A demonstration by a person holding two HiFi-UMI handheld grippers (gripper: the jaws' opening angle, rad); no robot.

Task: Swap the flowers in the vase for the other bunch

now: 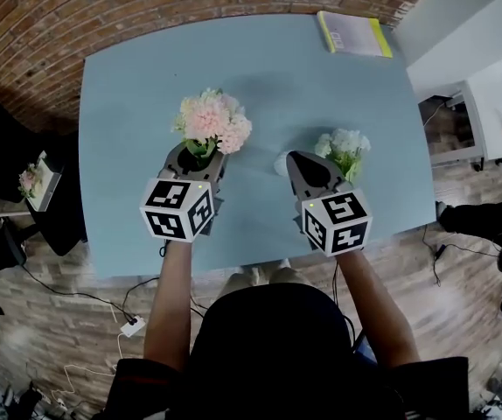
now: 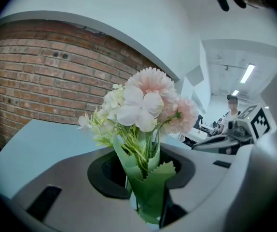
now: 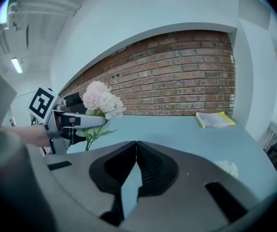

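A bunch of pink and white flowers [image 1: 212, 121] with a green wrap round its stems [image 2: 148, 185] is held off the blue table [image 1: 137, 103]. My left gripper [image 1: 200, 154] is shut on that wrap. In the left gripper view the blooms [image 2: 148, 98] stand straight up from the jaws. A second bunch, white with green leaves [image 1: 345, 150], lies just right of my right gripper [image 1: 299, 160]. That gripper is shut with nothing in it, its jaws meeting at the tip [image 3: 134, 146]. A small white object [image 1: 281, 163], perhaps the vase, peeps out at its left, mostly hidden.
A book with a yellow edge [image 1: 353, 33] lies at the table's far right corner. A brick wall [image 3: 186, 81] runs behind the table. A white desk [image 1: 487, 108] stands to the right, and a dark chair with a small bouquet [image 1: 31, 180] to the left. Cables cross the floor.
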